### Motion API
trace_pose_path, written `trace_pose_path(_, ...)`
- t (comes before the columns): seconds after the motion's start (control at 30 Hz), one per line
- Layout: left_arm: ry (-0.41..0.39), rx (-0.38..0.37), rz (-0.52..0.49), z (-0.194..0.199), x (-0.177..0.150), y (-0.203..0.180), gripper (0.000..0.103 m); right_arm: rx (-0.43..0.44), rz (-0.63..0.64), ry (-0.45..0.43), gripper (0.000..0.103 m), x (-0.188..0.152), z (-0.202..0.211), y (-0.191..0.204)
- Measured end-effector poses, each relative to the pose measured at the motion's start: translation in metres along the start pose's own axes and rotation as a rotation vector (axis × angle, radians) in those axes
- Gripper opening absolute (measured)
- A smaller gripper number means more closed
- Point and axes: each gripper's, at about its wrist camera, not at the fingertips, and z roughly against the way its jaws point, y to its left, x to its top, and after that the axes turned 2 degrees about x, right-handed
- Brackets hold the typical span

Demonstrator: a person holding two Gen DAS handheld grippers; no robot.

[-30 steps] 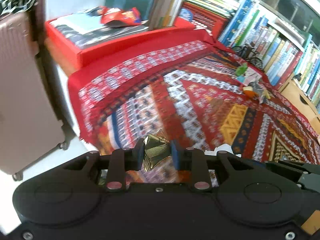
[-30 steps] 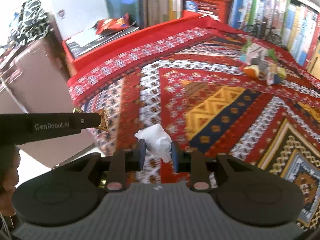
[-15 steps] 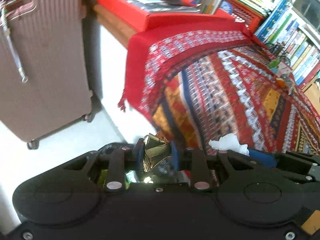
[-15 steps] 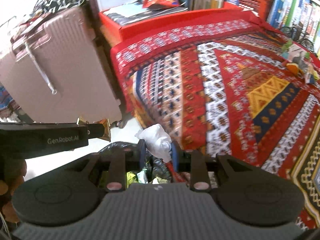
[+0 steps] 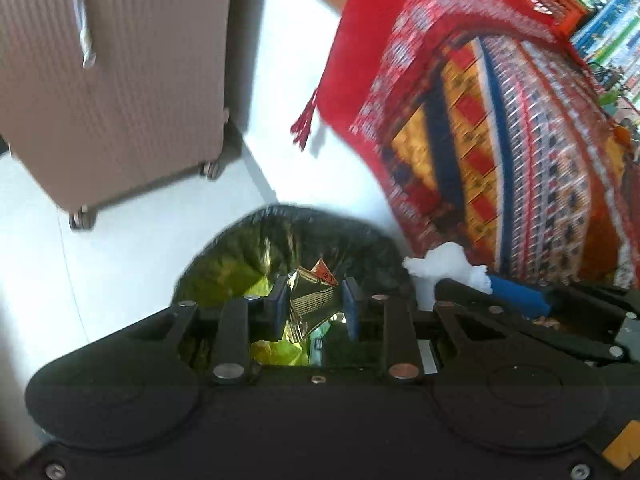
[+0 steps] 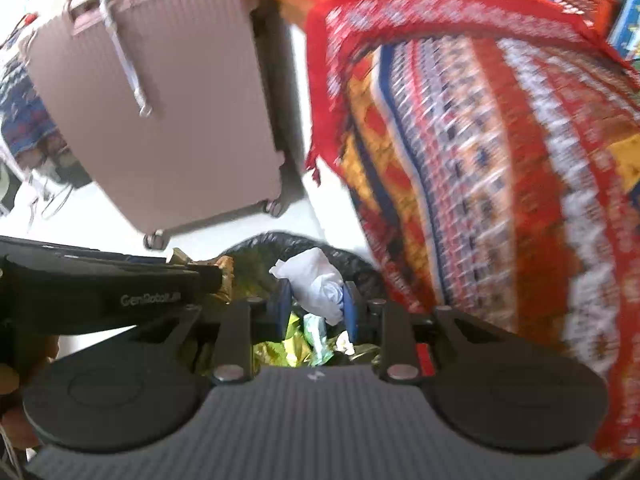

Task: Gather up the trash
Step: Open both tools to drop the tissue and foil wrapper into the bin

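The left claw (image 5: 315,306) is closed on a crumpled gold wrapper (image 5: 310,300), which sits between its two blue pads. The right claw (image 6: 316,302) is closed on a white tissue (image 6: 316,284), squeezed into a ball between its pads. Both claws point steeply down over a trash bin (image 5: 360,240) lined with a dark bag, which stands on the white floor (image 5: 120,260) directly under the fingertips. Below the left claw, inside the bin, there is yellow-green and shiny trash (image 5: 276,354), and the same heap appears below the right claw. The right claw with the tissue is just beside the left claw, on its right. Ahead of both claws and to the left stands a pink suitcase (image 5: 120,80) on small wheels. Ahead and to the right hangs a red patterned cloth (image 5: 500,140) with a fringe, and far behind it are books (image 5: 600,20). Both views are somewhat blurred.
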Motion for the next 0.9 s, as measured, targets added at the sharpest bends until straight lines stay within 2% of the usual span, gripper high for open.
trace_pose_path(0.23, 0.057, 0.018, 0.007, -0.046, -0.025, 0.016, 0.026, 0.030, -0.002, 0.078, 0.031, -0.026, -0.040, -0.001)
trace_pose_path(0.4, 0.093, 0.029, 0.020, -0.073, -0.035, 0.025, 0.026, -0.002, -0.025, 0.137, 0.031, -0.042, -0.065, -0.011)
trace_pose_path(0.73, 0.120, 0.039, -0.012, -0.098, -0.037, 0.024, 0.027, -0.032, -0.024, 0.172, 0.032, -0.055, -0.087, -0.013)
trace_pose_path(0.83, 0.124, 0.039, -0.024, -0.098, -0.037, 0.021, 0.030, -0.024, -0.023, 0.169, 0.041, -0.053, -0.089, -0.014)
trace_pose_path(0.9, 0.130, 0.036, -0.028, -0.097, -0.038, 0.020, 0.046, -0.019, -0.028, 0.162, 0.056, -0.052, -0.087, -0.013)
